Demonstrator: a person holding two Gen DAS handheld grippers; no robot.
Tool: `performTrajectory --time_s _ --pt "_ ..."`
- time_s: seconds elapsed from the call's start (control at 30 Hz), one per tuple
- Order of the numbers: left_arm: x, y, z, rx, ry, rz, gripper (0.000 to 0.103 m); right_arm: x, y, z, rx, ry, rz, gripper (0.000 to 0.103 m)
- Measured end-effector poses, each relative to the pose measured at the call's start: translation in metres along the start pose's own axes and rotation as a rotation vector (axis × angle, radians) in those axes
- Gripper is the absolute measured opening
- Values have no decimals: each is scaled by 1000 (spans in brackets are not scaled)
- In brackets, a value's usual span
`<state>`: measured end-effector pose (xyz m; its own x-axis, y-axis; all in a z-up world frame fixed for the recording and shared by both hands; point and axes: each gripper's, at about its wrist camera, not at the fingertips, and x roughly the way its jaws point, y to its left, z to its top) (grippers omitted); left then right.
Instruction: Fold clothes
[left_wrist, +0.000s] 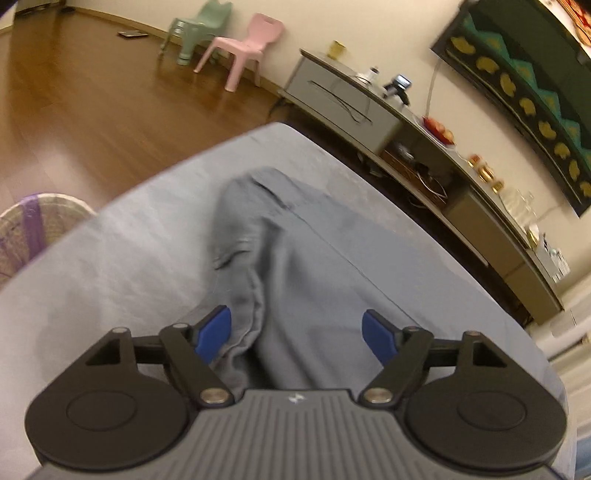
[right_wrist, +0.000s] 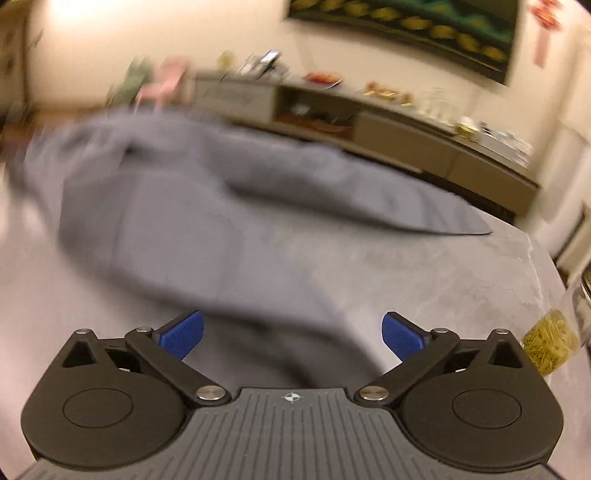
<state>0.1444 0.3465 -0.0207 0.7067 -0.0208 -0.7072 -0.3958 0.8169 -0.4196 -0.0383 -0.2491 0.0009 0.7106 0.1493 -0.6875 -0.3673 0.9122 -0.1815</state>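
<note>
Left wrist view, from left to right: a woven basket (left_wrist: 35, 225) with purple bands sits at the frame's edge beside the grey-covered table (left_wrist: 110, 258). A green child's chair (left_wrist: 201, 27) and a pink child's chair (left_wrist: 247, 46) stand on the wooden floor by the far wall. A grey garment (left_wrist: 280, 258) lies rumpled along the middle of the table, running away from the camera. The left gripper (left_wrist: 297, 334) hangs over its near end, jaws spread, cloth between the blue pads but neither pad pressing on it. A long low cabinet (left_wrist: 369, 118) with small items on top runs along the right wall.

Right wrist view is blurred. The garment (right_wrist: 184, 206) stretches across the table (right_wrist: 461, 277) from far left toward the right. The right gripper (right_wrist: 291, 338) stands wide open above the garment's near edge, gripping nothing. A jar of yellow bits (right_wrist: 550, 343) sits at the far right.
</note>
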Motion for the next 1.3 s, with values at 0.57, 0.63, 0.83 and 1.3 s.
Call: performTrajectory --time_s 0.57,0.63,0.83,1.3 --pt "-162 27 -7 123 -508 -663 9 -120 -6 72 -134 -315 -581 7" --pt "-153 34 -11 140 -382 -600 23 -103 -14 39 -99 -176 -529 7" --pt "-127 46 -18 10 -224 -265 74 -72 -20 -42 199 98 -352 21" --pt "-37 35 4 -155 -67 -61 98 -52 -30 -29 287 -25 -308 84"
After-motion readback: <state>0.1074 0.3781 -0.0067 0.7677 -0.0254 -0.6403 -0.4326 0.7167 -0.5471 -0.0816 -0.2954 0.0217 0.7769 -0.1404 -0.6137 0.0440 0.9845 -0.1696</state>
